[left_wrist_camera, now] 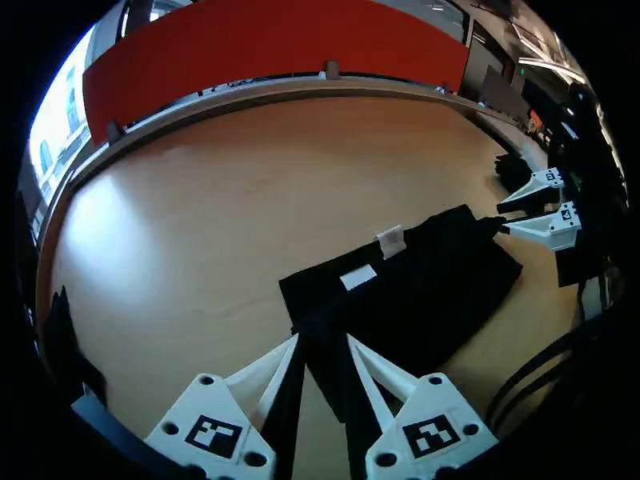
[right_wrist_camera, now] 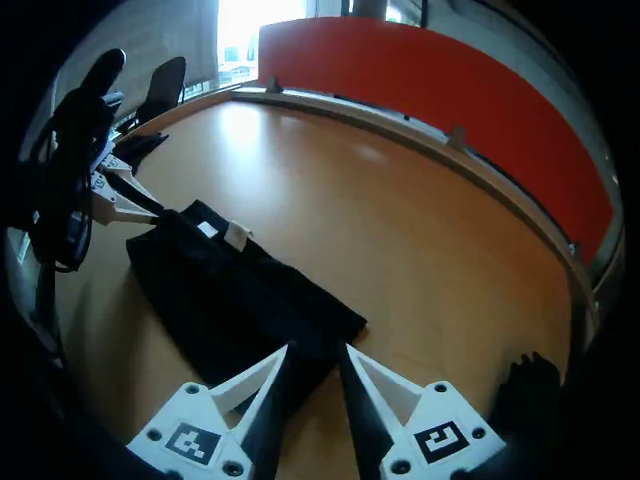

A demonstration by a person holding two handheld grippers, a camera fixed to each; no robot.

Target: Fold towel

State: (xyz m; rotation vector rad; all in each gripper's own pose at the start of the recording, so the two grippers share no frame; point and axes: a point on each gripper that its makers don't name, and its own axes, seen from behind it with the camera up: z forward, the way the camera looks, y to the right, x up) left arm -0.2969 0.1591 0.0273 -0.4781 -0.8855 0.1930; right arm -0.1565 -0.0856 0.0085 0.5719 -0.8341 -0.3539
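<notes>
L tongs (left_wrist_camera: 322, 340) & R tongs (right_wrist_camera: 316, 348) each look clenched on an end corner of the towel (left_wrist_camera: 416, 296), flat mid-counter (left_wrist_camera: 200, 224). I hold both ends so the fold lifts evenly.

The towel (left_wrist_camera: 416, 296) is plain black, broken by a white label (left_wrist_camera: 358, 277) and an off-white tag (left_wrist_camera: 391, 240). Under it the table (left_wrist_camera: 200, 216) is a warm, light orange-brown wood tone, paling to a whitish glare on the left. At the far edge stands a panel (left_wrist_camera: 272, 48) in flat bright red. The left gripper (left_wrist_camera: 323, 338) and right gripper (right_wrist_camera: 315, 346) are white, their fingers (left_wrist_camera: 264, 372) black on the inner faces, with square markers (left_wrist_camera: 214, 436) patterned black on white.
</notes>
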